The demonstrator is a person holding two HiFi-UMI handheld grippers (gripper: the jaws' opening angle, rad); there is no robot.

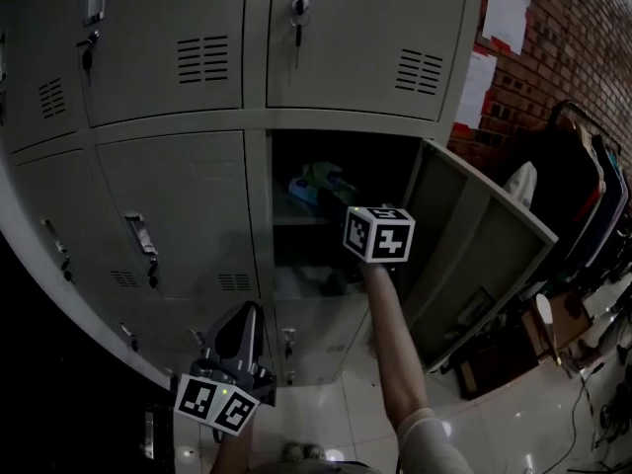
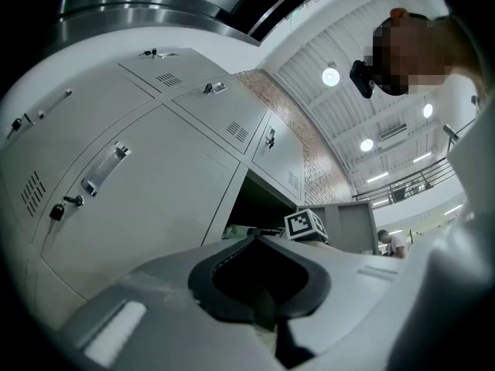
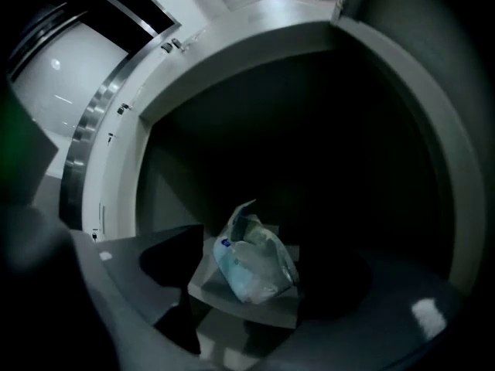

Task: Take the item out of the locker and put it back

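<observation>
The locker (image 1: 286, 146) in the lower row stands with its door (image 1: 474, 250) swung out to the right. On its inner shelf (image 3: 240, 304) lies a crumpled clear plastic bag (image 3: 251, 261) with blue and green print, also seen as the bag (image 1: 316, 184) in the head view. My right gripper (image 3: 271, 260) reaches into the compartment, its marker cube (image 1: 379, 233) just in front of the shelf. Its jaws stand wide on either side of the bag, which rests on the shelf. My left gripper (image 1: 245, 319) hangs low at the left, outside the lockers, jaw tips together and empty.
Closed grey lockers (image 1: 168, 215) with handles and keys fill the left and top. A brick wall with white papers (image 1: 506, 13) and a rack of dark clothes (image 1: 583, 196) are at the right. Boxes and cables lie on the tiled floor (image 1: 533, 403).
</observation>
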